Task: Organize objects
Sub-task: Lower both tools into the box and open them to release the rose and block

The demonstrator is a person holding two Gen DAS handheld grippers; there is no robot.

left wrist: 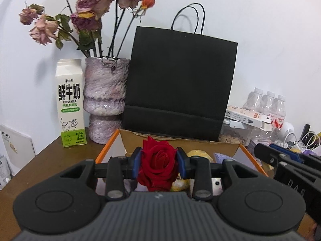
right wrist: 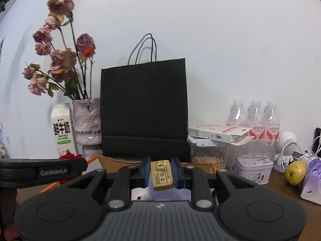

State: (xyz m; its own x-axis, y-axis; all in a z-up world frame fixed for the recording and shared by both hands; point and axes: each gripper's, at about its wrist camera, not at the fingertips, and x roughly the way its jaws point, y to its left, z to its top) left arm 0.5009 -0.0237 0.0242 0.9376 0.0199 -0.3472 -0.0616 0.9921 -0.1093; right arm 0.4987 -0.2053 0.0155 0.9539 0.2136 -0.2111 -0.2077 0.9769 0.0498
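Two grippers loaded above box (left wrist: 112, 142): left (left wrist: 159, 161) clamping rose (left wrist: 158, 163); right (right wrist: 159, 172) clamping block (right wrist: 162, 175), lengthwise between pads.

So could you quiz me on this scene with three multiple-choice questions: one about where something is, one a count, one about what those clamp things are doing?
1. Where does the milk carton stand?
A. left of the vase
B. inside the black bag
C. on the water bottles

2. How many capped water bottles stand in a row by the wall?
A. one
B. three
C. six

3. What is the left hand-held gripper doing?
A. hanging open with nothing in it
B. gripping the milk carton
C. closed on a red rose

Answers:
1. A, the carton stands on the table beside the vase, on its left.
2. B, three white caps show side by side in the right wrist view.
3. C, the blue pads press either side of the bloom. The right hand-held gripper likewise clamps a small tan block.
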